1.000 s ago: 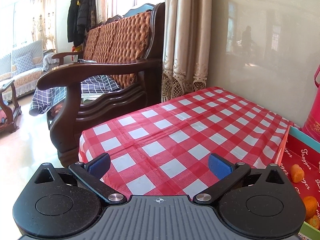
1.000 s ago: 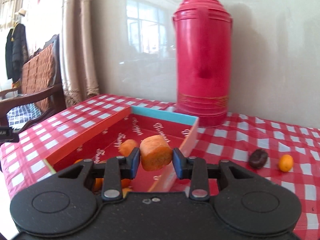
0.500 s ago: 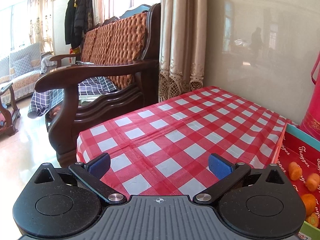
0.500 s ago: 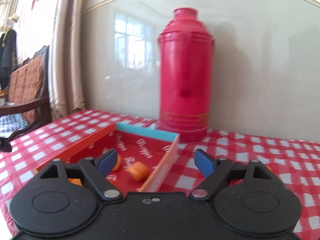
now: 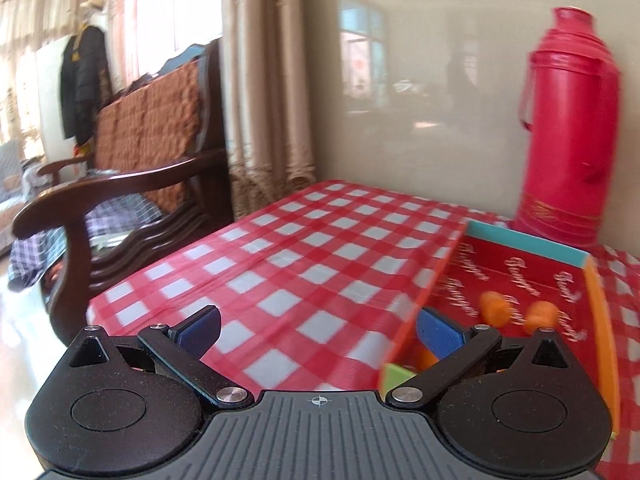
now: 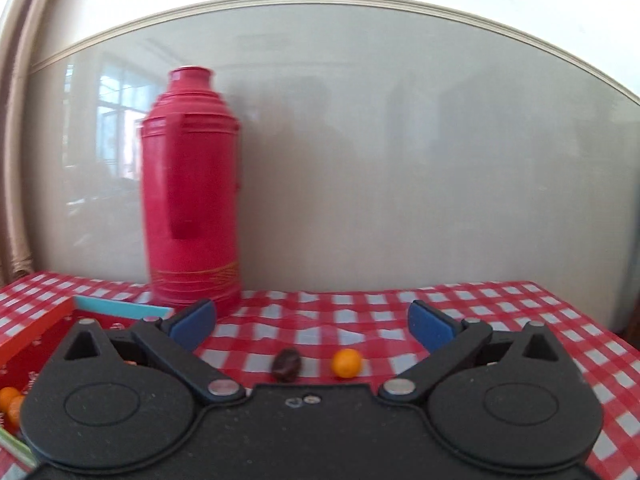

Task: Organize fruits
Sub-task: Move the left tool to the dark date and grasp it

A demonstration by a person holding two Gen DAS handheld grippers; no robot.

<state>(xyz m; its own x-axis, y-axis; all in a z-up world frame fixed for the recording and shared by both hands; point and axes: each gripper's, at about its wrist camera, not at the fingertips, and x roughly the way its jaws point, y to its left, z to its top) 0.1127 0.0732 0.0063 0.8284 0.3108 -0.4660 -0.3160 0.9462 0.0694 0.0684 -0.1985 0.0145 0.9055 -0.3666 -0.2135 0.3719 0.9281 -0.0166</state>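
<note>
My right hand-held gripper (image 6: 312, 322) is spread wide and empty, facing the two fruits left loose on the surface: a dark date (image 6: 286, 363) and a small orange (image 6: 347, 363), just beside each other and lying between my fingers' line of sight. I judge the next step is to pick one. To do it well I should centre on one fruit only, come down with the pads either side of it, and close gently, since both look small and round enough to roll or squirt out. The orange sits on the side away from the box, so taking the date first leaves a clearer path.

My left hand-held gripper (image 5: 318, 326) is also open and holds nothing, over the surface's near left edge, with the box (image 5: 528, 240) to its right and two orange pieces (image 5: 495, 307) inside.

Both views are blurred. The box's near end is hidden behind my gripper bodies, so I cannot count its contents. The flask (image 6: 191, 200) stands at the back edge.
</note>
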